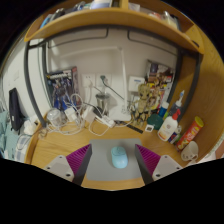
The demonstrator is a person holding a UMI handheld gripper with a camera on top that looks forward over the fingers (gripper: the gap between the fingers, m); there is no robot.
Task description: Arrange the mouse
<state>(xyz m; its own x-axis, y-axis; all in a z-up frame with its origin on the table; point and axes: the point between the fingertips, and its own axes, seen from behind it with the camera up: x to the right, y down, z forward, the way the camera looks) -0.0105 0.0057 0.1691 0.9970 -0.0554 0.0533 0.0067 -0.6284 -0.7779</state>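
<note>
Between the open claw's (pixel 115 160) pads, a pale mouse (pixel 119 156) (untouched), its near end cut off.

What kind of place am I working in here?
Likely a home or office desk: a mouse on a grey mat between the open jaws, tangled cables and bottles by the wall.
</note>
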